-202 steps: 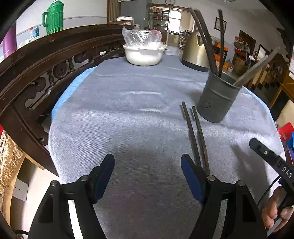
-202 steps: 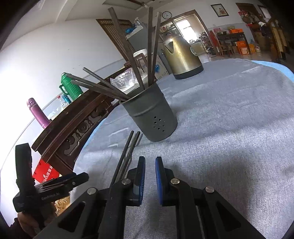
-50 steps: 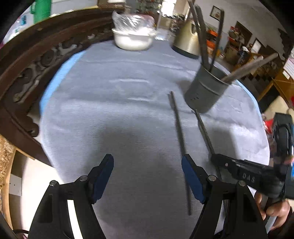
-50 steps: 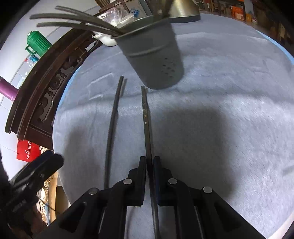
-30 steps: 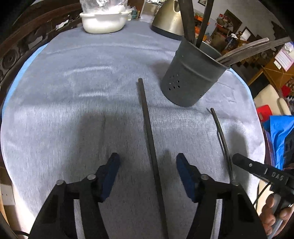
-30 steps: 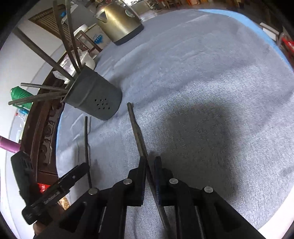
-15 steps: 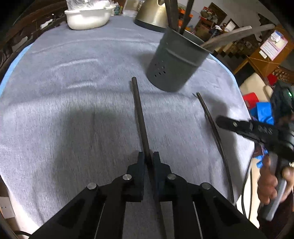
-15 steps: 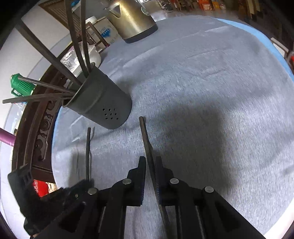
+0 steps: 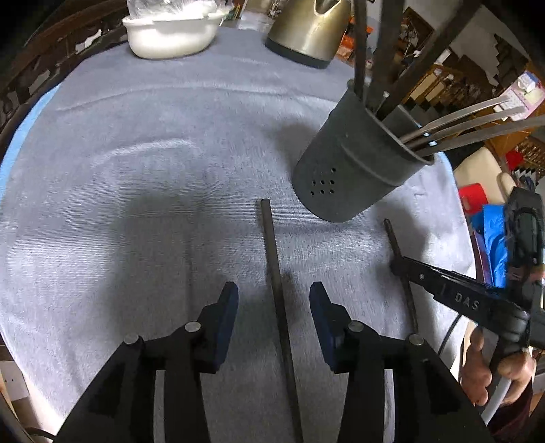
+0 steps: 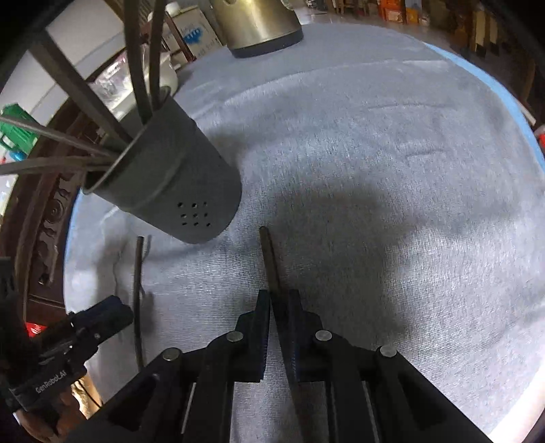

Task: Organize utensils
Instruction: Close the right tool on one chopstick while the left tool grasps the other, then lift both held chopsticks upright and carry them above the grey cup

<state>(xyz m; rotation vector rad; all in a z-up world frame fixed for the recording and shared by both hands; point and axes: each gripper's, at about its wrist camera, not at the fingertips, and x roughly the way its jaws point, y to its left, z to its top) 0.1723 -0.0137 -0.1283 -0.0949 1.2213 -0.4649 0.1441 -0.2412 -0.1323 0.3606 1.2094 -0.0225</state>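
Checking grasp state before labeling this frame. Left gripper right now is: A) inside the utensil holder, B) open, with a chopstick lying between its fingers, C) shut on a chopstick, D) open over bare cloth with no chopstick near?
B: in the left wrist view the left gripper has its blue pads set wide apart, and the dark chopstick runs along the grey cloth between them, touching neither pad.

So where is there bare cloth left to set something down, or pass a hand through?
The widest bare stretch of cloth lies left of the holder, below the white bowl and kettle. Another opens right of the holder. It is crowded around both chopsticks and the holder.
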